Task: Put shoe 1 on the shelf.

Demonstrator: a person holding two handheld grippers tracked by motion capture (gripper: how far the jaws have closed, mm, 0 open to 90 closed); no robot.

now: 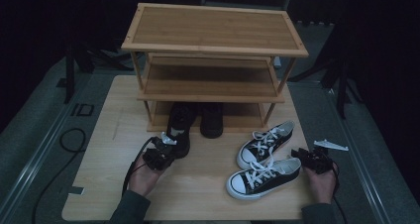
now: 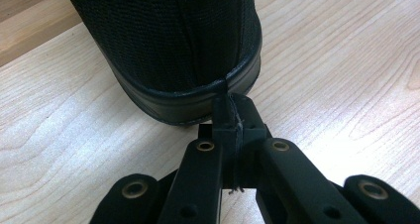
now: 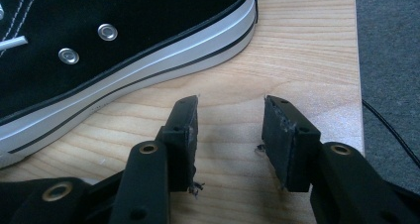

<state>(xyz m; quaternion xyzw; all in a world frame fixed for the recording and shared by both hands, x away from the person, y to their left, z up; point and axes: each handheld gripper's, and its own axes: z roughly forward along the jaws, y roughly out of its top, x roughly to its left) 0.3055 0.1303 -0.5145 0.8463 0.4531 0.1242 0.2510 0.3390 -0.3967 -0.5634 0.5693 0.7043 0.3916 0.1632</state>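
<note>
High view: nearest the camera, two hands come in at the table's (image 1: 198, 194) front edge. Left gripper (image 1: 166, 140) sits against the heel of a black shoe (image 1: 179, 127); right gripper (image 1: 301, 153) rests at the heel end of the nearer sneaker (image 1: 262, 177), just beside it and apart.

Left gripper view: jaws clenched together with nothing between them, tips touching the rubber heel rim of the black shoe (image 2: 188, 45). Closed like this they read as a blunt pusher, not a clamp; likely the shoe is being nudged toes-first under the rack.

Right gripper view: jaws stand spread and empty over bare wood, the sneaker's (image 3: 114, 60) white sole just ahead and to one side. Probably parked ready for a grab at the heel.

Farther in: second sneaker (image 1: 265, 142) lies angled beside the first, laces up. The black shoe's toe already reaches the rack's (image 1: 213, 55) bottom shelf, next to its mate (image 1: 212, 119), which stands further in. Middle and top shelves bare. A small white part (image 1: 331, 145) lies off the table's right side.
</note>
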